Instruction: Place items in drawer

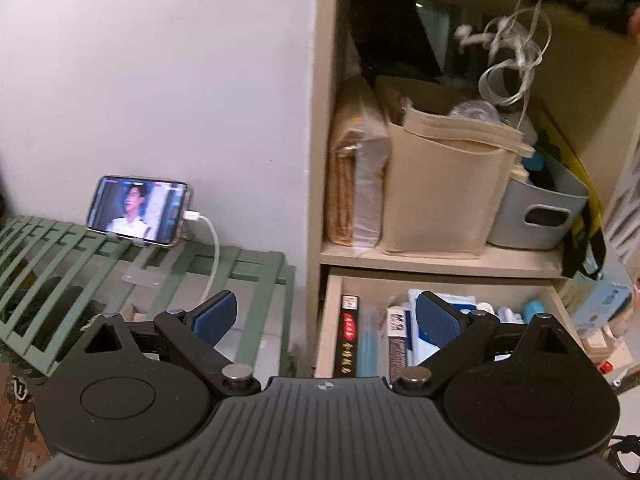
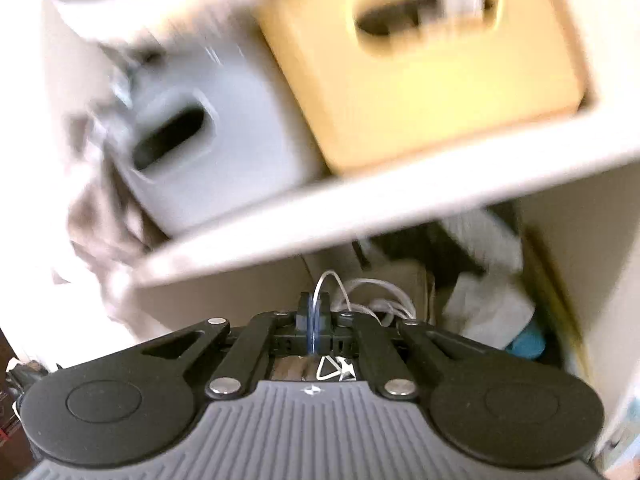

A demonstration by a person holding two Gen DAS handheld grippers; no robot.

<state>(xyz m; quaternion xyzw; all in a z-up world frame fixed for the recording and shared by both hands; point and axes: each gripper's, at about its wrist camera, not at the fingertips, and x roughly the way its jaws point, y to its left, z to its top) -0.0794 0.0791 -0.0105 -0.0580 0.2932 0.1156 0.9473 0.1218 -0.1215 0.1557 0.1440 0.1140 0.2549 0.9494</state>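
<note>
My right gripper (image 2: 314,300) is shut on a thin white cable (image 2: 372,292), whose loops trail to the right of the fingers. The left wrist view shows the same white cable (image 1: 516,52) dangling in tangled loops in front of the upper shelf, hanging from a blurred black and yellow shape in the top right corner. Below it the drawer (image 1: 332,320) of the beige shelf unit stands pulled out, holding several boxes and tubes. My left gripper (image 1: 324,304) is open and empty, just in front of the drawer's left side.
A beige fabric bin (image 1: 440,192) and a grey tub (image 1: 540,208) stand on the shelf above the drawer. A phone (image 1: 138,210) on charge sits on a green slatted rack (image 1: 60,272) at left. The blurred right wrist view shows a grey tub (image 2: 224,140) and a yellow bin (image 2: 420,80).
</note>
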